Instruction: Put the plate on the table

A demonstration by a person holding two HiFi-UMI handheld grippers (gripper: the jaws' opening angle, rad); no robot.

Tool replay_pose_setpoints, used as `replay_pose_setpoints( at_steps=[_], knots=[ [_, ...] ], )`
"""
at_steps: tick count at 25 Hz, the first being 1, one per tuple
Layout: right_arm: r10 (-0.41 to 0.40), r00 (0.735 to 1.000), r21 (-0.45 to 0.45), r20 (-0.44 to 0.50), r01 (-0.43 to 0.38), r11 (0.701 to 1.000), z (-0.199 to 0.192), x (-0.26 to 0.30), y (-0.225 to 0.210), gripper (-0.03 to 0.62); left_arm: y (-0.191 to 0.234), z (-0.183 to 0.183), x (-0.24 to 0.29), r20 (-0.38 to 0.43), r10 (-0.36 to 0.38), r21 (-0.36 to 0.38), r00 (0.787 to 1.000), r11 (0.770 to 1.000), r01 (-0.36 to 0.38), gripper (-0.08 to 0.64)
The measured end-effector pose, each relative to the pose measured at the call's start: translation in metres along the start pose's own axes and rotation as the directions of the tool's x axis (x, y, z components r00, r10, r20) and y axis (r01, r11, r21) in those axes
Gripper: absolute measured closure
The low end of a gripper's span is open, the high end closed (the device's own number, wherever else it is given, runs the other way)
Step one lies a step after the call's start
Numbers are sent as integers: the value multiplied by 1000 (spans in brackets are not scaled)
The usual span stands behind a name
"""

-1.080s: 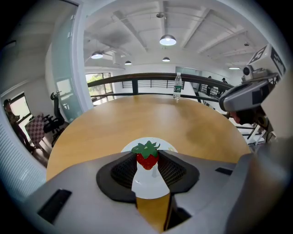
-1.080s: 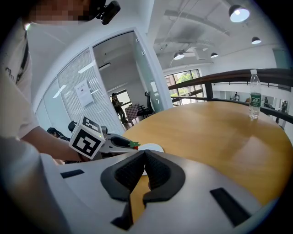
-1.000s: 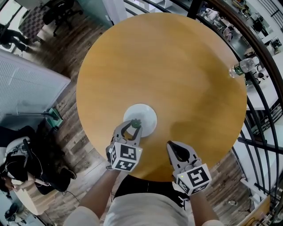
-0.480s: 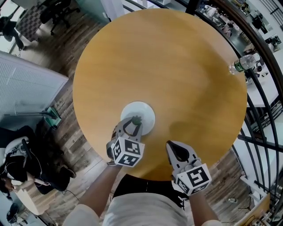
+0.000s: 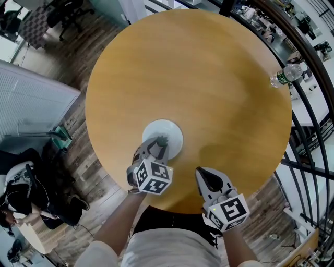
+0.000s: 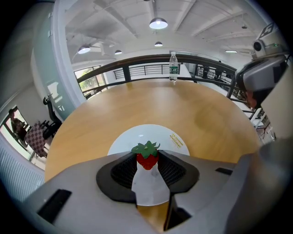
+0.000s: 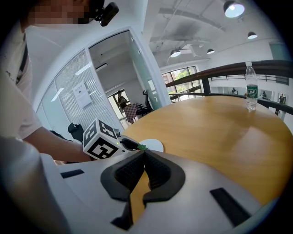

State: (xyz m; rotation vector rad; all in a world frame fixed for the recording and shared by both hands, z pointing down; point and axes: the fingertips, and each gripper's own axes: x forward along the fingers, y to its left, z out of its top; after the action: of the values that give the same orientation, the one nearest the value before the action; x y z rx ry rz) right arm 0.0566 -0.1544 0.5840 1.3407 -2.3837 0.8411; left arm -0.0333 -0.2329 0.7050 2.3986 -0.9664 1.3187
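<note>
A white plate (image 5: 169, 130) lies on the round wooden table (image 5: 209, 78), near its front left edge. My left gripper (image 5: 158, 144) reaches over the plate's near rim and is shut on a small red strawberry (image 6: 147, 156) with green leaves. In the left gripper view the plate (image 6: 151, 135) shows past the berry, with a yellow sticker on it. My right gripper (image 5: 207, 176) is at the table's front edge, right of the plate, jaws together and empty. The right gripper view shows the left gripper (image 7: 130, 145) and the plate (image 7: 153, 145) beyond its shut jaws.
A clear water bottle (image 5: 284, 78) stands at the table's far right edge, next to a dark curved railing (image 5: 313, 62). Wooden floor and office chairs (image 5: 62, 15) lie past the table on the left. A white slatted panel (image 5: 31, 104) stands at the left.
My left gripper has shifted a little to the right and tilted over the plate's near edge, the strawberry still in it. The right gripper has stayed put.
</note>
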Motion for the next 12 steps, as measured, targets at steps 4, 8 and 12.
replay_pose_setpoints(
  at_steps=[4,8,12],
  knots=[
    [2,1000,3,1,-2,1000,-2,0,-1,571,-1,-1,4,-13,-5,-2,1000,1000,5,405],
    [2,1000,8,1,-2,1000,-3,-1,-1,571,-3,-3,6,-26,-15,1,1000,1000,15,405],
    [3,1000,13,4,-3,1000,-4,-1,0,571,-5,-8,8,-45,-14,20,999,1000,15,405]
  ],
)
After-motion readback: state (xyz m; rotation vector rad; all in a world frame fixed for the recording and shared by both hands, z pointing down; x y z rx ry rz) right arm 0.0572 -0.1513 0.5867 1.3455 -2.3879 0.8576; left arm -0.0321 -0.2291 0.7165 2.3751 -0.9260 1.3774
